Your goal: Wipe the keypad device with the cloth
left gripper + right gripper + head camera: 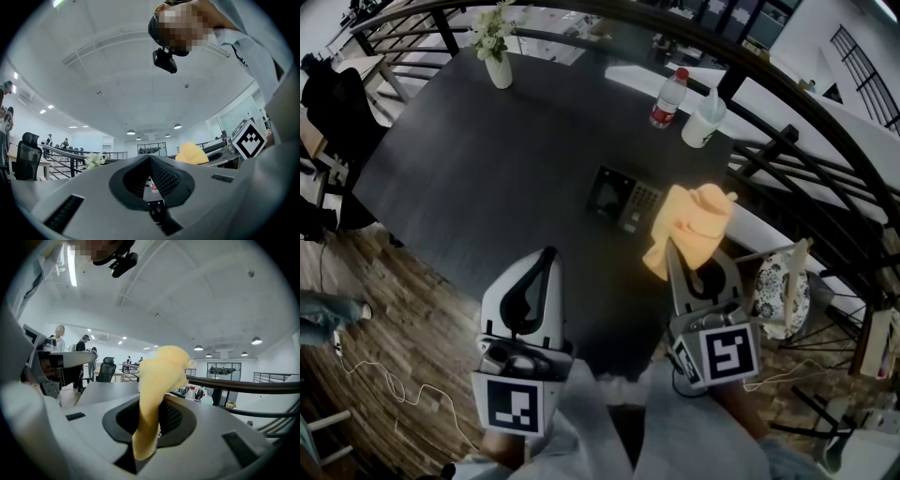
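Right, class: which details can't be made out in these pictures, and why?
Keypad device: head view, right edge behind the held cloth; key markings too small.
Keypad device: missing from both gripper views; tool bodies fill the lower frame.
Bottle label: head view, too small to read.
Right tool tips: head view, cloth covers them.

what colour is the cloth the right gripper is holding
Pale yellow. The cloth shows best in the right gripper view, pinched between the jaws of the right gripper.

No words or numbers can be read: the bottle [668, 98] beyond the right gripper [673, 247] has a red label too small, the keypad device [623, 199] blurred keys.
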Motion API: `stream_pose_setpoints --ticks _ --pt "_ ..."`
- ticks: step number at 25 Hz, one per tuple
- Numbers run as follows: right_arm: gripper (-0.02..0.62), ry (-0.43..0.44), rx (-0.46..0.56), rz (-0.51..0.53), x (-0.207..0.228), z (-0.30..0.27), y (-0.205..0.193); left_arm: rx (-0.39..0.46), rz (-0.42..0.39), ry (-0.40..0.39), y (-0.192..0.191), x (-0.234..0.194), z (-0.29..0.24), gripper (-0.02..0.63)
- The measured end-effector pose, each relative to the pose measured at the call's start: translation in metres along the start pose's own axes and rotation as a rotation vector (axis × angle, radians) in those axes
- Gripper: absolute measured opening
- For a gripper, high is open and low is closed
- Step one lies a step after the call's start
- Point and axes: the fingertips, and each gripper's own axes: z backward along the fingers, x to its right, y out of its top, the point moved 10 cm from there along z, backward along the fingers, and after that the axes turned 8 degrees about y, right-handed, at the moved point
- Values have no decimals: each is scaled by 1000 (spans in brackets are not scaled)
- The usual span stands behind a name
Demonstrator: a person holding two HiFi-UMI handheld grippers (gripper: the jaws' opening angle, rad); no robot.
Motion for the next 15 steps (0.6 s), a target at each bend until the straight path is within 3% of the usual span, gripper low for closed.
stream_pose_setpoints --ticks 15 --pt "69 -14 -17 -6 0 6 -2 -4 2 -15 0 4 1 12"
